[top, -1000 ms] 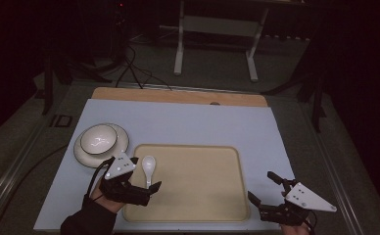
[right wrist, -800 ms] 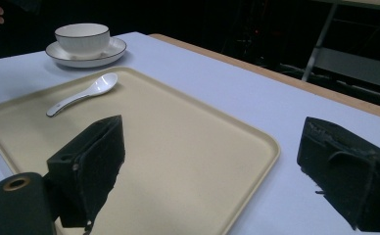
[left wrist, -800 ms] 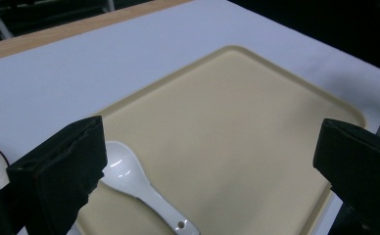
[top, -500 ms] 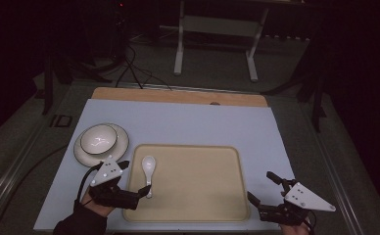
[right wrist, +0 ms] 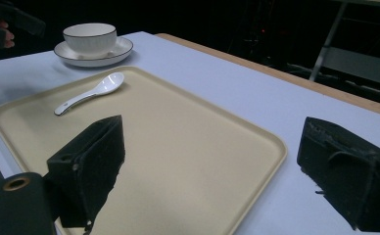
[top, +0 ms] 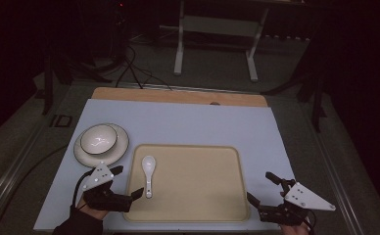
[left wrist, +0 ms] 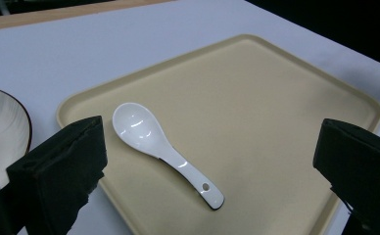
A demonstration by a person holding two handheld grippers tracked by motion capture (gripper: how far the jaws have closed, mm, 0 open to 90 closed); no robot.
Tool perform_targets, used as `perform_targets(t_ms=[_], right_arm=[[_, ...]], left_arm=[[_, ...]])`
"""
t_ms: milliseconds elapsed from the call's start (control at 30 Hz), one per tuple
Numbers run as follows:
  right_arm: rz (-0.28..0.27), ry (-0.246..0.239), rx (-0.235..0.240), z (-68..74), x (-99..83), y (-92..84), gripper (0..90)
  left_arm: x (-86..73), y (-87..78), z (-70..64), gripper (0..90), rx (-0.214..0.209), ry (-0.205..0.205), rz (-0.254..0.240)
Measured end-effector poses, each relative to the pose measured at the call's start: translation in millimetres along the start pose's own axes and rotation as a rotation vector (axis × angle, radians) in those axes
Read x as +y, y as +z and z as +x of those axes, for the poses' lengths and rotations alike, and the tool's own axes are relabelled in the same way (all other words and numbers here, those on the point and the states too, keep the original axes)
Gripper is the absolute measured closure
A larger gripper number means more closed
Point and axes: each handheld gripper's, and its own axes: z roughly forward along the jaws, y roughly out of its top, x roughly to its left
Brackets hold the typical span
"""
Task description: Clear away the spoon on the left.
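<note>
- Presently one spoon [left wrist: 164, 153], white, lying flat on the tray [top: 202, 205] near its left edge, bowl end pointing away from the person; in the left gripper view it lies between and just ahead of the two jaws, touched by neither.
- Left gripper [top: 124, 183]: jaws spread wide, holding nothing. One jaw reaches over the tray's near left corner, the other sits outside the rim. Judged: the hand is placed so the spoon falls within the open span, whether for a pick or after a release cannot be told.
- Right gripper [top: 262, 191]: jaws wide apart, empty. It sits at the tray's near right corner, one jaw over the tray, the other off it over the table [top: 188, 122]; the spoon is well apart from these jaws, far across the tray. Judged: parked clear, leaving the tray floor free.
- One bowl [top: 98, 137], white with a dark rim, upright on one saucer [top: 117, 149], off the tray, beyond the left jaws.
- Count: spoon one, tray one, bowl one, saucer one, grippers two.
</note>
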Motion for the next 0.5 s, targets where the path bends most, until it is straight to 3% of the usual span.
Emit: perform_targets(t_ms=[500], right_arm=[[0.006, -0.004, 0.016, 0.6, 0.1, 1.3, 10.7]], left_arm=[[-7.6, 9.5, -3.2, 0.0, -0.007, -0.001, 0.033]])
